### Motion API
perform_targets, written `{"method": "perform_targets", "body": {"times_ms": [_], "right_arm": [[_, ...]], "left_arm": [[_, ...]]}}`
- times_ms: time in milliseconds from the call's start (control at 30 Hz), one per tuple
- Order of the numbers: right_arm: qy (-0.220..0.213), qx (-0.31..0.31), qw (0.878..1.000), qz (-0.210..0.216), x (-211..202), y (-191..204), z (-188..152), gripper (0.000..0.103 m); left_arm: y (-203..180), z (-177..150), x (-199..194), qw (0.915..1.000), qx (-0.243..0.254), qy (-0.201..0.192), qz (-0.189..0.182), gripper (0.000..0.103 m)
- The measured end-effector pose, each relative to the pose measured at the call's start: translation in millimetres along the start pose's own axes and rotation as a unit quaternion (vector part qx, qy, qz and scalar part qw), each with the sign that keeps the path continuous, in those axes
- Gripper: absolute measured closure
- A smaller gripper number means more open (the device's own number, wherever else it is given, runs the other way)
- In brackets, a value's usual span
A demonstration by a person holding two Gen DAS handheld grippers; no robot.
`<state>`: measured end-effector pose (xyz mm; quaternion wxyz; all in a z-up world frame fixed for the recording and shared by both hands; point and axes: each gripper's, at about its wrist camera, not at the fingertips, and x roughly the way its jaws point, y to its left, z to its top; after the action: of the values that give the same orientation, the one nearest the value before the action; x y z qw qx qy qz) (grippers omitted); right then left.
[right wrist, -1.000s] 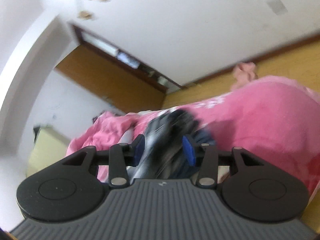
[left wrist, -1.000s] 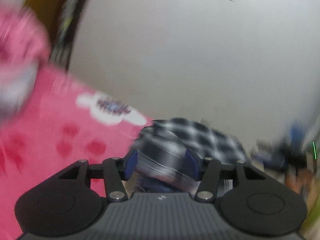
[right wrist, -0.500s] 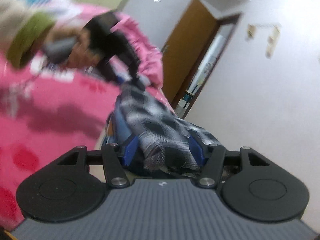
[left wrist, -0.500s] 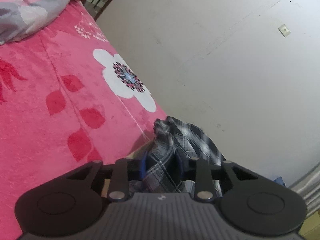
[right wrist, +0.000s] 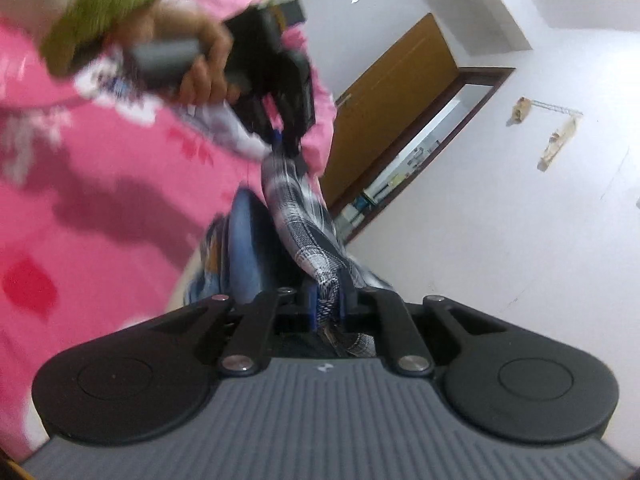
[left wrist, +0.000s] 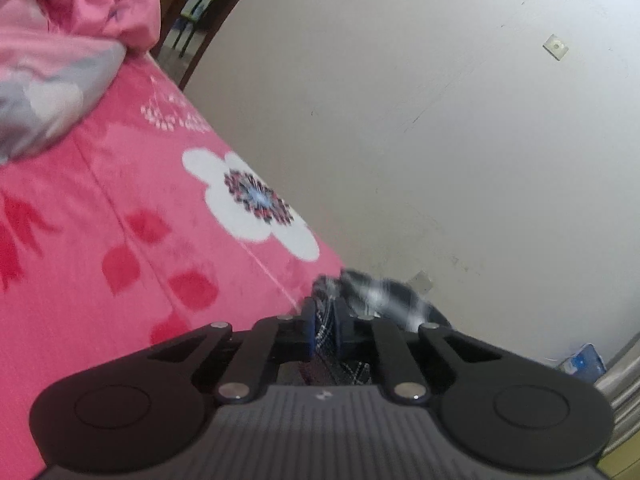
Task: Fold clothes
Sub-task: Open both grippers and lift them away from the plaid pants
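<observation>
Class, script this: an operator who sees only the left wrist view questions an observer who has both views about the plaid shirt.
Operator: I see the left claw shut on the shirt. Where does the rest of it go?
Observer: It runs across to the right claw, whose jaws are closing with the shirt between them.
Operator: Is anything beside the shirt?
Observer: Yes, blue denim lies next to it on the pink blanket.
Operator: What holds my claw?
Observer: A hand in a green sleeve grips its handle.
</observation>
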<state>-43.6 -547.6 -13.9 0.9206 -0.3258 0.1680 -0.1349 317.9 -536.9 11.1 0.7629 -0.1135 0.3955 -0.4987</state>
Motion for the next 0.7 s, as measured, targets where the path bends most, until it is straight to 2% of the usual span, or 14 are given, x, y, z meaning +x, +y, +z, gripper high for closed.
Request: {"method": "perform_targets", "body": {"times_ms": [167,233,300,400,467,533,567,633,700], "right_arm": [[0.008,-0.016,0.998,0.057,2,30,-6,0.096],[0.013,-0.023,0.997,0.068,0,41,-12,0.095],[0.004,-0.003,0.997,0.075,-10,37,-10,0.092],[-0.039,0.08,0.99,0.107,-30,6,3,0.094],[-0.079,0.155,0.979,0.106,-36,-29,8,0.094],[-0.104,0.227,0.964,0.091,-23,-66,11,0.093],[-0.109,0.263,0.955,0.081,-9,-86,11,0.093],[-0.089,0.338,0.933,0.091,32,-122,10,0.092],[-0.044,0.41,0.904,0.112,84,-152,1,0.092]], "left_arm": [[22,-12,23,0.9982,0.003,0.042,0.043,0.093],[32,-19,25,0.9977,0.002,0.048,0.048,0.087],[35,-19,18,0.9973,0.002,0.024,0.069,0.076],[28,-9,-2,0.9952,0.017,-0.038,0.088,0.073],[14,-4,-12,0.9932,0.034,-0.072,0.085,0.072],[-12,-6,-11,0.992,0.073,-0.077,0.069,0.07],[-29,-12,-6,0.9906,0.105,-0.066,0.058,0.068],[-62,-25,6,0.9838,0.171,-0.041,0.036,0.062],[-84,-41,24,0.9736,0.226,-0.009,0.031,0.058]]}}
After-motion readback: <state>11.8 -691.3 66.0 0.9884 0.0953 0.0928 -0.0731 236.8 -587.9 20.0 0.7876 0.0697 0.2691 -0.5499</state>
